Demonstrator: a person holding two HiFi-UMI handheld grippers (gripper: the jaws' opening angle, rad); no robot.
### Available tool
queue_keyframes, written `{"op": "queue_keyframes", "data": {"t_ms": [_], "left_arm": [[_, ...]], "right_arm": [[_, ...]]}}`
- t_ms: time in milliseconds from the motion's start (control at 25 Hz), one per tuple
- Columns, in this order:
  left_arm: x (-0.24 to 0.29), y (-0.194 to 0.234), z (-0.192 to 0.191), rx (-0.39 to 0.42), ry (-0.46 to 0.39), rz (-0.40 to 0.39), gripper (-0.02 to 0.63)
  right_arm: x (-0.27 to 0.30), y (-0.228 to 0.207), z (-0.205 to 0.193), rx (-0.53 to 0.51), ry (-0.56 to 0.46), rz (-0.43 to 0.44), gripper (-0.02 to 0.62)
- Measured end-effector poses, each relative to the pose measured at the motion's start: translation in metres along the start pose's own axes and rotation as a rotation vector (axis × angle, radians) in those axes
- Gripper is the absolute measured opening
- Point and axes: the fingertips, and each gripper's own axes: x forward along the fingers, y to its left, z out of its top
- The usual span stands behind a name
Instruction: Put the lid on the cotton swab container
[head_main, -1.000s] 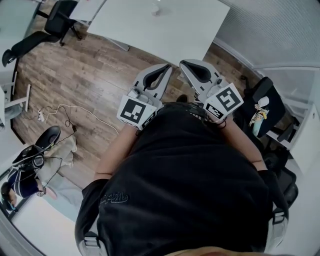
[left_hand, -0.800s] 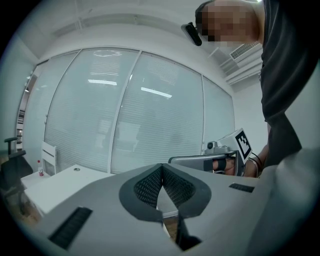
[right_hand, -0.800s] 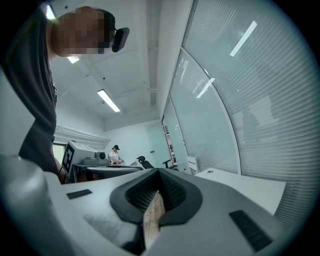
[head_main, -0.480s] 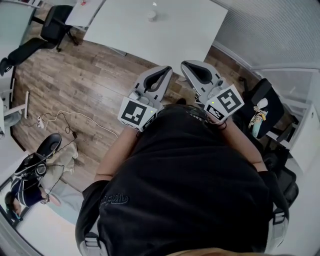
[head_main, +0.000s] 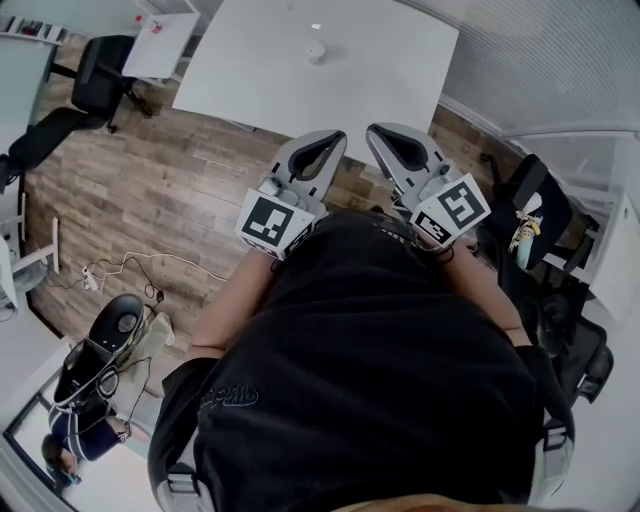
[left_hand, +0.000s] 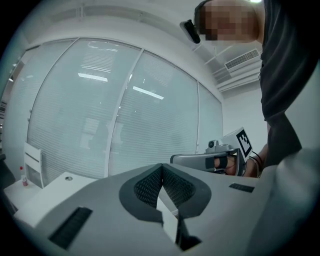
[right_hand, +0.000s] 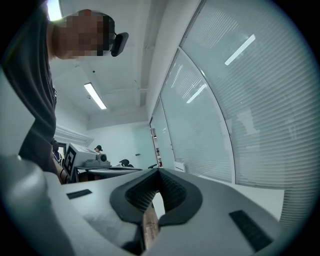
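Note:
A small pale round container (head_main: 316, 51) stands far off on the white table (head_main: 380, 70) at the top of the head view. Behind it lies a tiny bright thing (head_main: 316, 27), too small to name. My left gripper (head_main: 337, 135) and right gripper (head_main: 373, 130) are held side by side at chest height over the wooden floor, short of the table's near edge. Both are shut, with nothing between the jaws. The left gripper view shows its closed jaws (left_hand: 161, 165), the table corner with a small round thing (left_hand: 68, 178), and the right gripper (left_hand: 215, 160) beside it. In the right gripper view its jaws (right_hand: 159, 171) are closed too.
Black office chairs stand at the left (head_main: 95, 75) and at the right (head_main: 530, 200). A white cable (head_main: 130, 265) lies on the wooden floor. A person (head_main: 80, 430) sits at the lower left. Frosted glass walls (left_hand: 100, 110) stand beyond the table.
The table and the container on it have come nearer in the head view as I walk forward. Both grippers stay shut in front of my chest.

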Motion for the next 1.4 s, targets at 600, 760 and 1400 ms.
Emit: {"op": "queue_keyframes", "data": {"t_ms": [600, 760, 1400], "left_arm": [[-0.059, 0.107, 0.009, 0.013, 0.002, -0.096, 0.015], [-0.061, 0.114, 0.009, 0.007, 0.006, -0.106, 0.017], [0.011, 0.146, 0.007, -0.002, 0.042, -0.085, 0.017]], "right_arm": [[0.108, 0.022, -0.001, 0.021, -0.025, -0.131, 0.023], [0.112, 0.021, -0.001, 0.03, -0.019, -0.152, 0.023], [0.114, -0.066, 0.007, 0.049, -0.022, -0.164, 0.023]]}}
